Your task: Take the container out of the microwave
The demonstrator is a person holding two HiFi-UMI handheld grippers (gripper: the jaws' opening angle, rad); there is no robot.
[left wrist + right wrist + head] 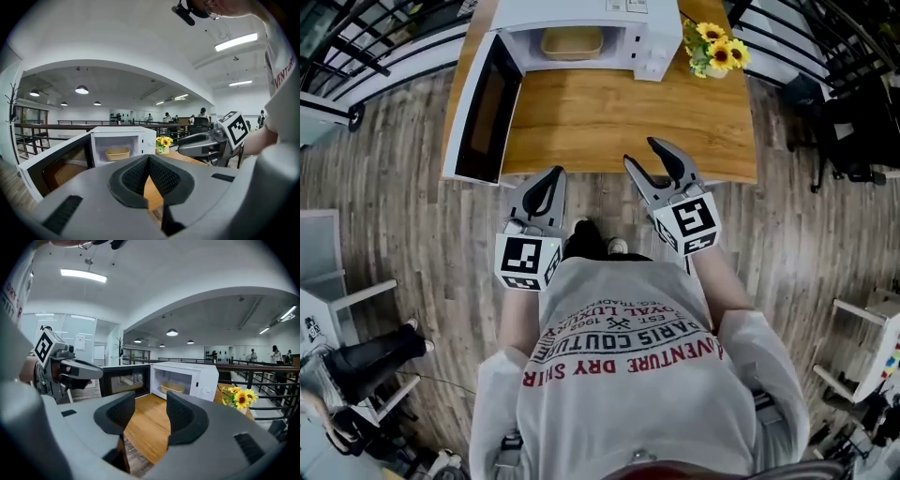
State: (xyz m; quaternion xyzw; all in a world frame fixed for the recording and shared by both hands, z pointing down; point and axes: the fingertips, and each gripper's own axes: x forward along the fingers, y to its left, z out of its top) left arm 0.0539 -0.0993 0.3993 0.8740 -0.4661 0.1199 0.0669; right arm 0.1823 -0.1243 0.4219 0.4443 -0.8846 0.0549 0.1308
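Inspected left claw [149, 160]: found shut, pads pressed together at the tips, gripping nothing and touching nothing. In the head view, seen held in the air just short of the near edge of the tabletop [619, 117], above the wooden floor [394, 216], pointing toward the microwave [649, 37].

Inspected right claw [151, 404]: found wide open, pads well apart, holding nothing. Observed only bare tabletop and a strip of wooden floor through the gap, with no contact on either pad. Placed just beside the left claw. In the head view, tips seen overlapping the near edge of the tabletop, well apart from the microwave.

Located the container [572, 43], a shallow tan tub, inside the microwave cavity, resting on the cavity floor near its middle. Untouched by either claw, and well apart from both.

Found the microwave at the far end of the tabletop, its door [487, 108] swung fully open along the left side in the head view, leaving the cavity exposed toward both claws.

Noted a small pot of sunflowers [712, 49] just beside the microwave on its right, near the far right corner of the tabletop. Noted black railings [356, 47] at both sides of the room.
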